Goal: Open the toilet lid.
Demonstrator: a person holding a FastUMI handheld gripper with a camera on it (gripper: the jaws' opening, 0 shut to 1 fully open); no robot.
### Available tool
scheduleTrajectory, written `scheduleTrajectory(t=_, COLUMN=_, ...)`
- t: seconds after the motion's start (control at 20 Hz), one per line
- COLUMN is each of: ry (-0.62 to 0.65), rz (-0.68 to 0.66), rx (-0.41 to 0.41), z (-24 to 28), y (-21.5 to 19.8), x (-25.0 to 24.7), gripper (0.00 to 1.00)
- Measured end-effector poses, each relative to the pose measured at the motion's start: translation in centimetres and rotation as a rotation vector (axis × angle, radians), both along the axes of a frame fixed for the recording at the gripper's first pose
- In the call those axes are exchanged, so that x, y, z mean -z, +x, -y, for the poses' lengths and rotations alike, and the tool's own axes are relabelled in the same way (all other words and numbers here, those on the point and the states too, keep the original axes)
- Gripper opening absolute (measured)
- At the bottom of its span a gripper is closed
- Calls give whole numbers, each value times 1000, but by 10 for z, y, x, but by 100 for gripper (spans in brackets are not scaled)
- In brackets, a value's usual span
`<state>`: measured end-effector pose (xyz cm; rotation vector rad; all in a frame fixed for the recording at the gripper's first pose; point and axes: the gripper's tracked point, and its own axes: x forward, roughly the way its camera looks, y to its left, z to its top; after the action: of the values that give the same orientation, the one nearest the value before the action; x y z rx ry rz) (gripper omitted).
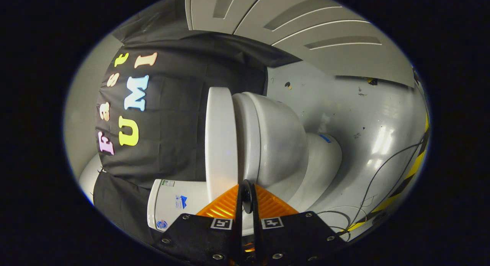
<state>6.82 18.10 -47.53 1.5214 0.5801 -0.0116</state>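
The view is rolled on its side. A white toilet stands on the grey floor, with its flat lid (220, 143) lying against the seat and bowl (275, 143). Its tank (172, 204) sits against the black cloth wall. My gripper (247, 191) is shut, fingers pressed together with only a thin slit between them. The fingertips rest right at the seam where the lid's edge meets the seat rim, near the tank end. I cannot tell whether they touch the lid. The fingers hide the lowest part of the lid and bowl.
The glossy grey floor (363, 116) spreads beyond the bowl, with thin black cables (383, 174) trailing across it and yellow-black hazard tape (405, 181) along its border. Grey panelled wall sections (306, 25) stand past the cloth.
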Motion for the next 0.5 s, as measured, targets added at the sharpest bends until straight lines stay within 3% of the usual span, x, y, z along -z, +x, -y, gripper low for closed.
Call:
scheduleTrajectory(t=0.25, ry=-116, rz=12, rx=-31, z=1, y=-1, x=-6, gripper=1)
scheduleTrajectory(t=0.5, ry=-142, rz=-32, rx=-17, z=1, y=-1, x=-8, gripper=0)
